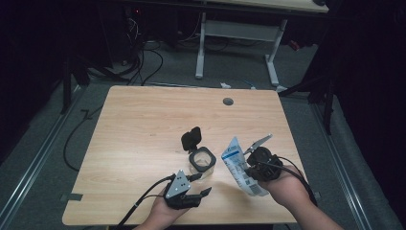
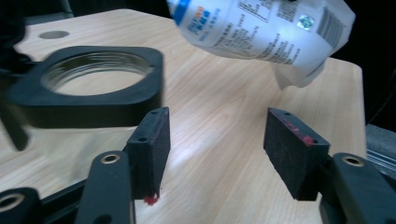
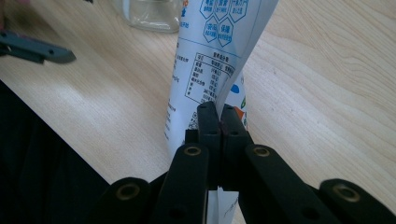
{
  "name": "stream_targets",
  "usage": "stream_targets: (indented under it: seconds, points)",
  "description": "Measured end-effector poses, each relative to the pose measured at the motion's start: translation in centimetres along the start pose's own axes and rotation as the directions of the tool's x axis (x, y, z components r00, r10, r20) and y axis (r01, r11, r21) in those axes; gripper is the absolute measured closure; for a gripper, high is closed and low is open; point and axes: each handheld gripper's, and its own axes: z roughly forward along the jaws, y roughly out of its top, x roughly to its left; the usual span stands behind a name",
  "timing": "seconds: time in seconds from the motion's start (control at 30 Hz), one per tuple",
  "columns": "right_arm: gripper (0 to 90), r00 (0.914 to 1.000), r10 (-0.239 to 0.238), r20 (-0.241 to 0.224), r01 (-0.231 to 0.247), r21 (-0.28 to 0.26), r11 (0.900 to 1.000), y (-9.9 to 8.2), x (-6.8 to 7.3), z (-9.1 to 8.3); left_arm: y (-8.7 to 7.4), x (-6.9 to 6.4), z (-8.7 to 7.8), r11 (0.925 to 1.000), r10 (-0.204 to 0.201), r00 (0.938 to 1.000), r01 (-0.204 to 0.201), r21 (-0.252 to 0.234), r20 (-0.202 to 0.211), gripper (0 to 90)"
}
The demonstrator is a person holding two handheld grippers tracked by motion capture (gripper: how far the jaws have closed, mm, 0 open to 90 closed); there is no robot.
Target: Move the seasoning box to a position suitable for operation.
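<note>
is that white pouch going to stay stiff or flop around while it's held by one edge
The pouch probably flops: the right gripper, shut on one edge, leaves its film creased and twisted. It looks light, hanging clear of the table from that one pinch. Its smooth film may be slippery.

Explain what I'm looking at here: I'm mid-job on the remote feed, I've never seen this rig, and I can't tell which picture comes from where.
No robot arm here: a person holds a hand-held gripper in each hand at a wooden table. The high view looks down from above; the other two come from cameras riding on each gripper, looking along its black jaws. The left gripper is open with nothing between its pads. Just beyond it stands a clear jar with a black square collar and its flip lid up. The right gripper is clamped on a white and blue printed pouch, held off the table beside the jar.
</note>
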Motion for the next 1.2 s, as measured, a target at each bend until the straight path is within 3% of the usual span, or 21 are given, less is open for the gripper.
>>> stream_targets:
  seconds: [0.2, 0.67, 1.03, 1.2]
  points:
    - [90.0, 0.9999, -0.010, -0.003, 0.010, 0.003, 0.9999, 0.4, 0.2, -0.2, 0.3, -0.9, 1.2, 0.9999, 0.011, 0.9993, -0.011, 0.009, 0.036, 37.8]
    - [90.0, 0.9993, -0.035, -0.012, 0.035, 0.002, 0.9994, 1.3, 1.5, -0.8, 1.0, -2.7, 3.5, 0.9987, 0.047, 0.9966, -0.048, 0.015, 0.068, 31.9]
    - [89.9, 0.9986, -0.047, -0.023, 0.047, -0.015, 0.9988, 2.2, 2.7, -1.4, 1.5, -3.7, 5.3, 0.9994, 0.023, 0.9939, -0.025, 0.024, 0.108, 30.3]
    - [90.0, 0.9979, -0.057, -0.032, 0.056, -0.028, 0.9981, 2.8, 3.2, -1.5, 1.9, -4.1, 5.9, 0.9989, 0.036, 0.9946, -0.039, 0.026, 0.098, 30.5]
